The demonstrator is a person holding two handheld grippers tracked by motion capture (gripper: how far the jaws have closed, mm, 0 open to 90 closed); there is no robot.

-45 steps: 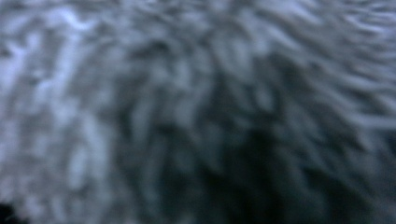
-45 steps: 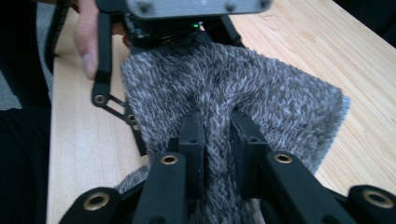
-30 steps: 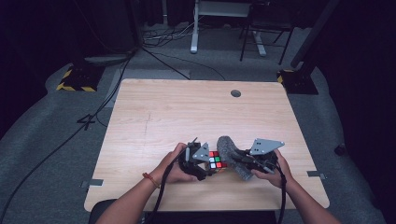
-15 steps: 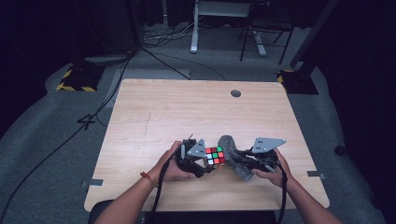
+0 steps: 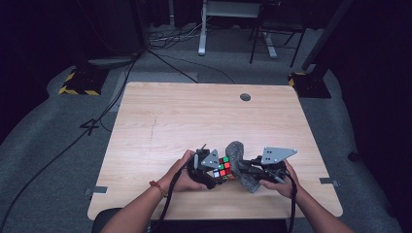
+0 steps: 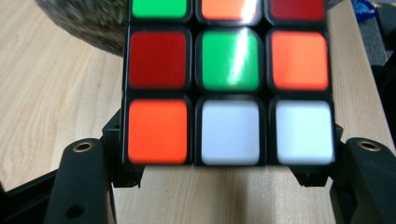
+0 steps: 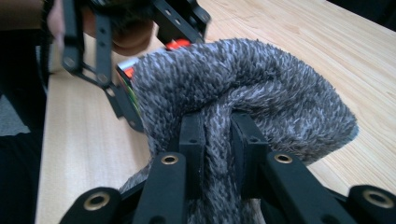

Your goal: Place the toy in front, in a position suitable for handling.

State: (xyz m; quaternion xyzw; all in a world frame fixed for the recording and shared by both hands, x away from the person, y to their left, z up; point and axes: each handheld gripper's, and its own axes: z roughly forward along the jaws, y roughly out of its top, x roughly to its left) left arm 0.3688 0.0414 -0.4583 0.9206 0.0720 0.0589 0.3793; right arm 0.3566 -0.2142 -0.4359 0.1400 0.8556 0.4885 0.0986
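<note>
One puzzle cube (image 5: 223, 168), one grey fuzzy cloth (image 5: 241, 166), two grippers. Both things at near edge of counter (image 5: 194, 116), middle. Left gripper (image 5: 210, 171): jaws closed against cube's two sides, cube gripped. Right gripper (image 5: 245, 171): jaws pinched nearly together on fold of cloth. Cloth just right of cube, touching it. Cube face toward left gripper: nine tiles, green centre.

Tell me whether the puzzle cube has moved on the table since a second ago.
Yes. The puzzle cube has shifted slightly right along the table's near edge, toward the grey cloth.
</note>
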